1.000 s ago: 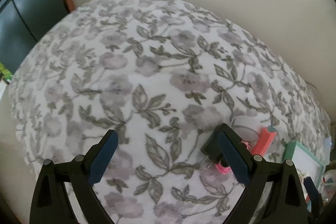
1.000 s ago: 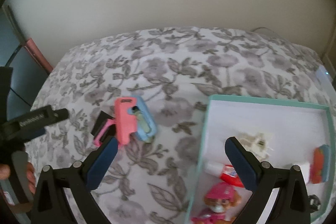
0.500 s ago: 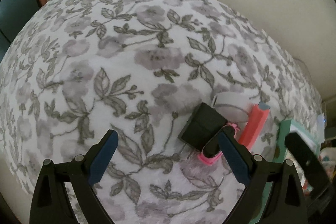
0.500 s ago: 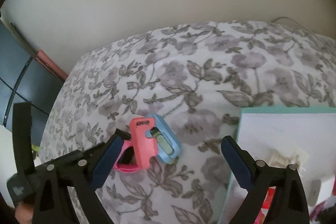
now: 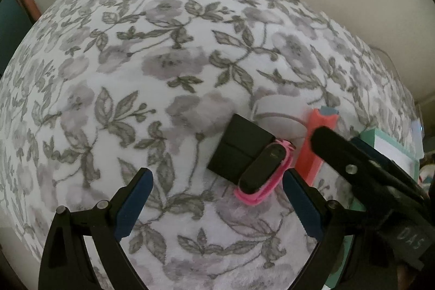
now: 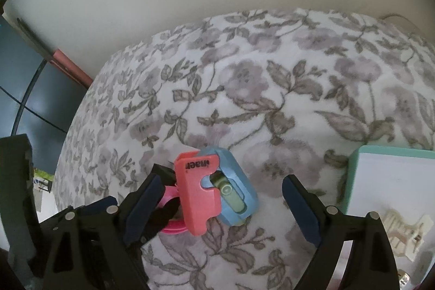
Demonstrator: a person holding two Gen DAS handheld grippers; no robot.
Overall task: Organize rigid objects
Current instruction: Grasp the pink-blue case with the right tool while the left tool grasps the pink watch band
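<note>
A coral-and-blue plastic holder [image 6: 198, 195] with a green stick in it lies on the flowered bedspread [image 6: 272, 89]. My right gripper [image 6: 221, 205] straddles it with the jaws closing and the pads clear of it. Beside it lie a black adapter block [image 5: 239, 147] and a black band in a pink frame [image 5: 263, 173]. Just short of these, my left gripper [image 5: 217, 201] stands wide open with nothing between its pads. The coral holder [image 5: 315, 143] shows behind a black finger [image 5: 339, 151] of the right gripper.
A teal-rimmed box [image 6: 353, 175] with a white inside stands to the right, with a white clip [image 6: 402, 230] in it. A white round object [image 5: 277, 118] lies behind the adapter. A pale wall runs behind the bed; a dark panel [image 6: 32, 89] is at the left.
Both grippers have come down toward the cluster. The right one shifted left off the teal box so the coral-and-blue holder now sits between its narrowing jaws. The adapter and band loom nearer the left gripper.
</note>
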